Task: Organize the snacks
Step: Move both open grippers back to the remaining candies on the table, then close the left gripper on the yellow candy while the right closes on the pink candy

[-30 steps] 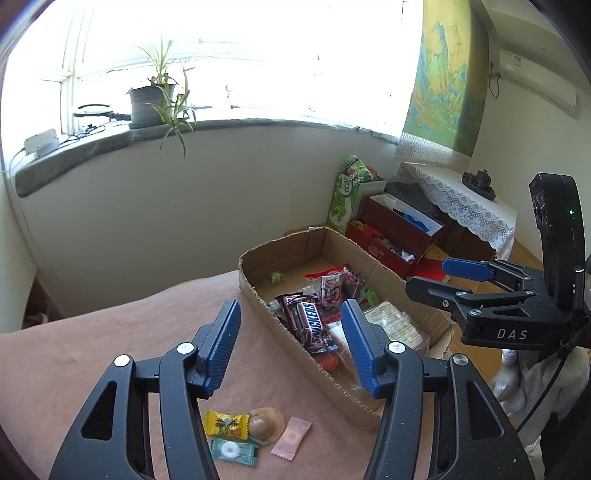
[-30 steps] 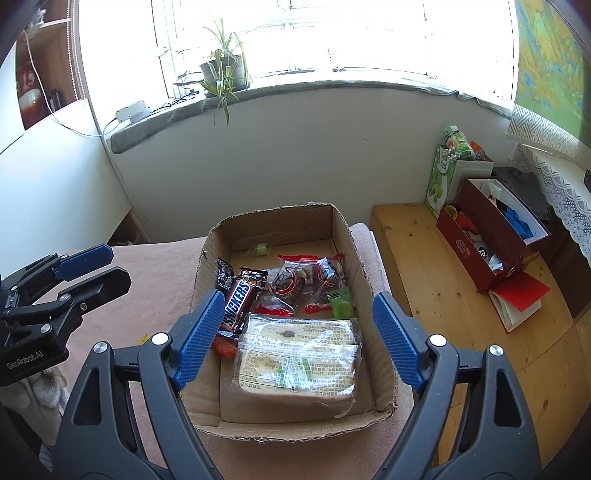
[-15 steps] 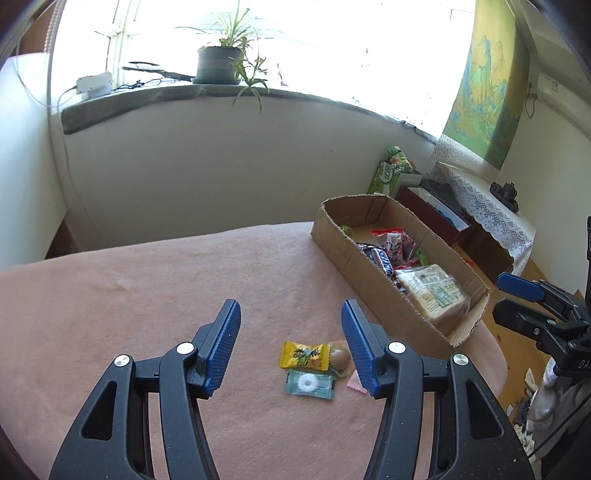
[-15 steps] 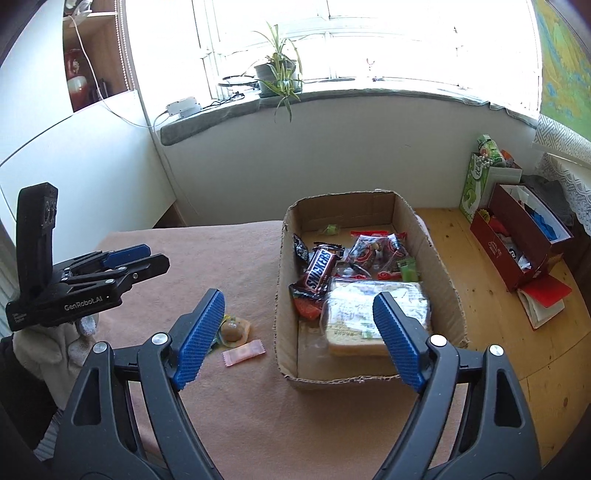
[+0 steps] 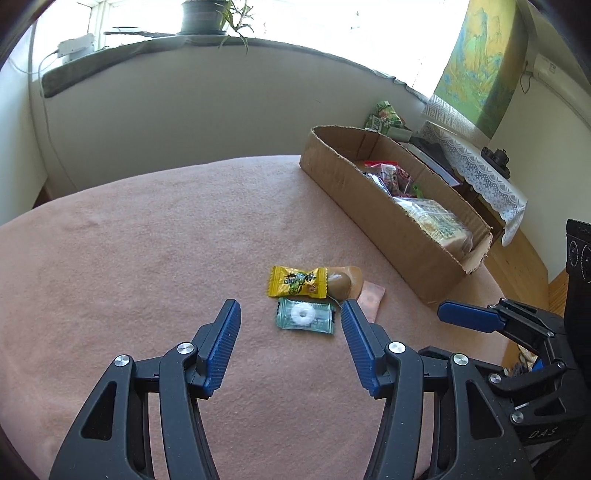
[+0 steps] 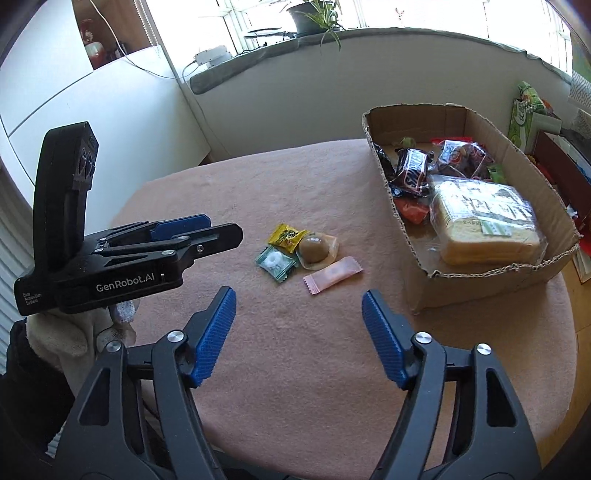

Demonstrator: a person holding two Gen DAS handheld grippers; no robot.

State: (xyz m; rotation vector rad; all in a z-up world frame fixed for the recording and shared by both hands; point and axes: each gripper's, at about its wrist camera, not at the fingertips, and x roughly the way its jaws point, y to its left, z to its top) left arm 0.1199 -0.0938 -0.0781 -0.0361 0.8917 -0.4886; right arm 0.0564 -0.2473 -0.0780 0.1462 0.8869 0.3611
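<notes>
Right wrist view is showing four small wrapped sweets [image 6: 306, 253] lying loose together on the pink-covered table [image 6: 258, 369], beside a cardboard box [image 6: 480, 284] already holding chocolate bars, packets and a wrapped loaf. The right tongs [image 6: 297, 334] are standing open and empty, jaws just narrowing. The left tongs [image 5: 290, 338] are hanging open over the sweets, gripping nothing. Boxing these four appears to be what remains.

A potted plant [image 6: 314, 16] sits on the window ledge [image 6: 258, 59], and a white plug box [image 6: 212, 56] with a wire lies near it. A big yellow and green picture [image 5: 480, 59] hangs on the wall above a lace cloth [image 5: 476, 166]. A red box [image 6: 561, 166] stands on the wooden floor [image 5: 524, 254].
</notes>
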